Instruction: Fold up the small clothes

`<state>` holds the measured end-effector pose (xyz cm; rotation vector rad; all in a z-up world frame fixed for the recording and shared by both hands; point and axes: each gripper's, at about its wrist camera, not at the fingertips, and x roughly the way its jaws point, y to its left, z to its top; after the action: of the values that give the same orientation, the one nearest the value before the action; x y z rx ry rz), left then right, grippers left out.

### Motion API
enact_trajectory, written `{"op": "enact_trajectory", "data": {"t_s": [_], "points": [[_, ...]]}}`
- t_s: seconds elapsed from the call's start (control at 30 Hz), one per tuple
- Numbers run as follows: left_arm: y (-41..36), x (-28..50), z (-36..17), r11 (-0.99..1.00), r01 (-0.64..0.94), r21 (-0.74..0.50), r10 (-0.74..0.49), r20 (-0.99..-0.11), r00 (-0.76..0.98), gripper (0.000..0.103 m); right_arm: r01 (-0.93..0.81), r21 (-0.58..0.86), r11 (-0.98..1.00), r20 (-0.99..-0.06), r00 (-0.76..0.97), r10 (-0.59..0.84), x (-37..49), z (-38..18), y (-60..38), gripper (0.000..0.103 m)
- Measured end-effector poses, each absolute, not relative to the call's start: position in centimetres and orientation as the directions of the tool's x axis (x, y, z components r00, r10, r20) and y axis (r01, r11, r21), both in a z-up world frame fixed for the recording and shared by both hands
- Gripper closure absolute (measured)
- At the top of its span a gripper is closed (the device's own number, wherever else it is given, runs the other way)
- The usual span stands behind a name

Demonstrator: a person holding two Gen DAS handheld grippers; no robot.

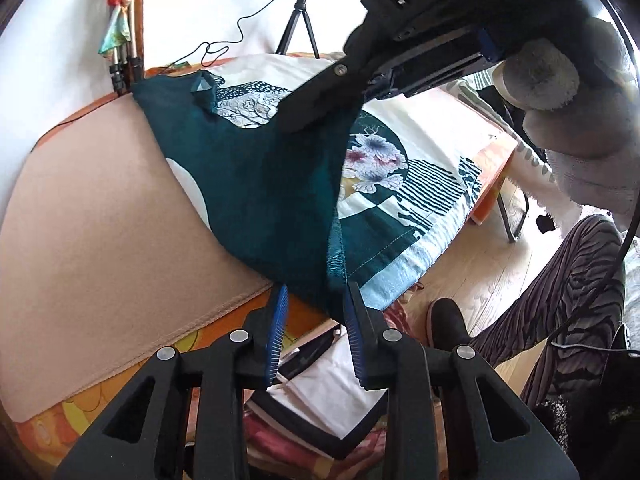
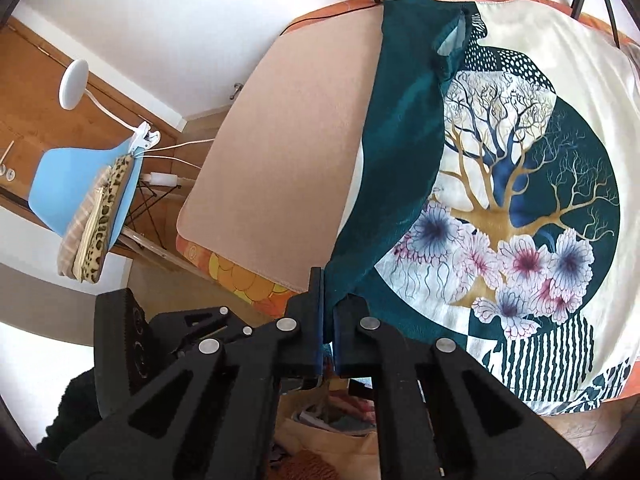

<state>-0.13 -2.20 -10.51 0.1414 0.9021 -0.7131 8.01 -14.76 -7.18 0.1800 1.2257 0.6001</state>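
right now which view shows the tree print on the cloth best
The right wrist view: the tree print lies almost fully exposed beside the teal garment. In the left wrist view the tree print is a small patch, mostly hidden by the garment and the right gripper.

Bright even daylight, soft shadows, strong fisheye bending, dark vignetted corners.

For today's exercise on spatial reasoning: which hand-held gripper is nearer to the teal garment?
Right. The right hand-held gripper is shut on the teal garment's near edge, touching it. The left hand-held gripper is open at the garment's lower corner, its fingers either side, not clamping.
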Motion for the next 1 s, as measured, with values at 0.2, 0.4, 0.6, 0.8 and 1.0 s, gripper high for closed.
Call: {"op": "enact_trajectory", "data": {"t_s": [0.2,0.4,0.6,0.8,1.0], "points": [[-3.4,-0.5,-10.9,0.732,0.650,-0.202,-0.536,-0.760,0.367,0.077,-0.363,0.431,0.826,-0.827,0.206,0.522,8.2,-6.3,-14.0,0.099],[-3.0,-1.7,-10.5,0.711,0.659,-0.246,-0.584,-0.730,0.357,0.102,-0.379,0.423,0.823,-0.828,0.209,0.521,8.3,-6.0,-13.1,0.099],[-0.9,-2.1,-9.7,0.753,0.607,-0.252,-0.574,-0.703,0.420,0.097,-0.379,0.426,0.821,-0.825,0.210,0.525,8.4,-5.8,-13.1,0.099],[-1.2,0.1,-10.4,0.772,0.556,-0.310,-0.571,-0.723,0.389,0.057,-0.376,0.435,0.818,-0.820,0.209,0.533,8.6,-5.8,-13.3,0.099],[-4.1,0.6,-10.7,0.720,0.617,-0.317,-0.611,-0.711,0.348,0.068,-0.388,0.438,0.811,-0.816,0.207,0.540,8.6,-5.4,-12.7,0.099]]}}
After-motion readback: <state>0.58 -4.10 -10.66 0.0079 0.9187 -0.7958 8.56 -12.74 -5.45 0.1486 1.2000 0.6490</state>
